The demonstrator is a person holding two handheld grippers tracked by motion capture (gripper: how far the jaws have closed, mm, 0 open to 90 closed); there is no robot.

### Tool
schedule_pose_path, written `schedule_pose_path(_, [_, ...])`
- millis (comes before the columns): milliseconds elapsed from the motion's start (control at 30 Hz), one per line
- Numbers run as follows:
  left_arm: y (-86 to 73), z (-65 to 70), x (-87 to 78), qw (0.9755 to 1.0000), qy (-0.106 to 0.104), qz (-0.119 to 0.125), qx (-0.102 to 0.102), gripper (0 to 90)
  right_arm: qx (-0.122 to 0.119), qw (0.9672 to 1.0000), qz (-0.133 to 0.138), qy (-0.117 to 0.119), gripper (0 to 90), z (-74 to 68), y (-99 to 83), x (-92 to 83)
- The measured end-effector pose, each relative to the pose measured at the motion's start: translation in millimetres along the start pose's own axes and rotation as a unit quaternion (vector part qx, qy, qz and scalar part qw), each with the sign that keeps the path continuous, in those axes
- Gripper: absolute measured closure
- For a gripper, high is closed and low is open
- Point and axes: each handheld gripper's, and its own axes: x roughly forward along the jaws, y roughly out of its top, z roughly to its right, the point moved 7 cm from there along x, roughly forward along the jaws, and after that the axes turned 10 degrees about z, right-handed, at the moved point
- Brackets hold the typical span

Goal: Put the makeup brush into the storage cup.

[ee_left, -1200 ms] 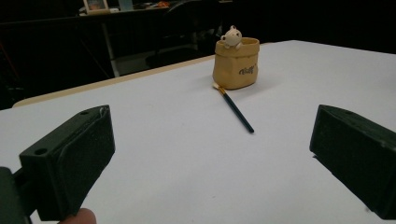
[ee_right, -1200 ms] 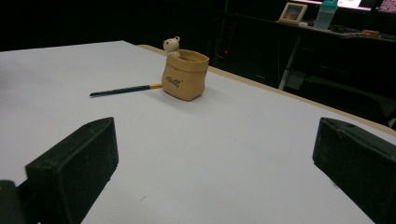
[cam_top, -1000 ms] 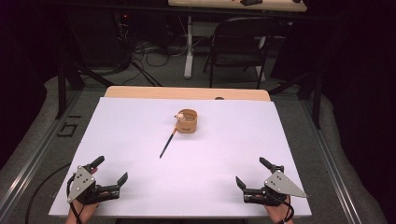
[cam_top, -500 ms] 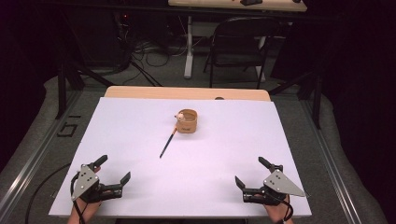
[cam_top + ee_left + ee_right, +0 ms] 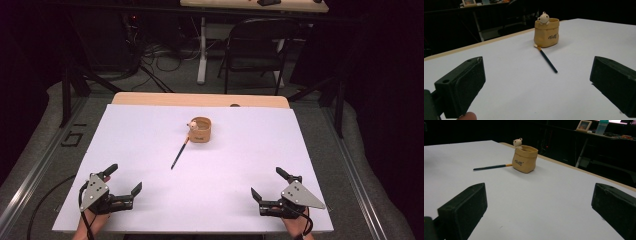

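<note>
While both jaws are held wide apart, the left gripper (image 5: 121,184) and right gripper (image 5: 269,186) are kept near the table's (image 5: 150,135) front edge; the pencil (image 5: 179,153) lies mid-table, seemingly touching the pouch-shaped holder (image 5: 201,129).

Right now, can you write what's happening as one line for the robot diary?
left gripper: open, empty | right gripper: open, empty | pencil: flat on table | bear cup: upright, at pencil's far end

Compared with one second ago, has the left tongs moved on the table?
Yes. The left tongs shifted slightly right and toward the table's near edge; the pencil and holder lie unmoved.
</note>
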Motion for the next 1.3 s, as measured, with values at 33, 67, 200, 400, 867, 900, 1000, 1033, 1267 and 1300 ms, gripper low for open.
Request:
schedule_pose_path(33, [0.3, 0.1, 1.2, 1.0, 0.0, 0.0, 0.0, 0.0, 0.0, 1.0, 0.001, 0.0, 0.0, 0.3, 0.1, 0.2])
schedule_pose_path(67, [0.4, 0.3, 2.5, 1.0, 0.0, -0.001, 0.002, 0.0, 0.001, 1.0, 0.003, -0.001, 0.0, 0.3, 0.2, 0.6])
schedule_pose_path(200, [-0.3, 1.9, 8.1, 1.0, -0.005, -0.007, 0.002, 0.0, -0.001, 1.0, 0.0, -0.001, 0.0, 0.5, -0.4, 0.6])
schedule_pose_path(400, [-0.7, 4.8, 14.4, 0.9998, -0.012, -0.014, 0.005, 0.0, -0.001, 1.0, -0.002, -0.001, 0.0, 1.2, -0.9, 0.2])
schedule_pose_path(867, [-1.2, 5.7, 24.2, 0.9996, -0.016, -0.022, 0.003, 0.0, -0.001, 1.0, 0.001, 0.0, 0.0, 0.8, -0.6, 0.7])
schedule_pose_path(900, [-1.3, 5.9, 25.3, 0.9996, -0.017, -0.022, 0.002, 0.0, -0.001, 1.0, 0.0, 0.0, 0.0, 0.8, -0.7, 0.7])
schedule_pose_path(1000, [-1.7, 6.5, 28.3, 0.9995, -0.02, -0.023, 0.004, 0.0, -0.002, 1.0, -0.003, 0.0, 0.0, 1.0, -0.9, 0.4])
schedule_pose_path(1033, [-1.9, 6.5, 29.2, 0.9995, -0.019, -0.025, 0.006, 0.0, -0.002, 1.0, -0.002, 0.001, 0.0, 0.9, -1.0, 0.5])
schedule_pose_path(1267, [-2.8, 9.3, 36.7, 0.9992, -0.026, -0.028, 0.009, 0.0, -0.001, 1.0, -0.003, 0.001, 0.0, 0.9, -1.1, 0.5])
schedule_pose_path(1300, [-3.0, 9.6, 37.8, 0.9992, -0.028, -0.029, 0.009, 0.0, -0.001, 1.0, -0.003, 0.001, 0.0, 0.9, -1.1, 0.5])
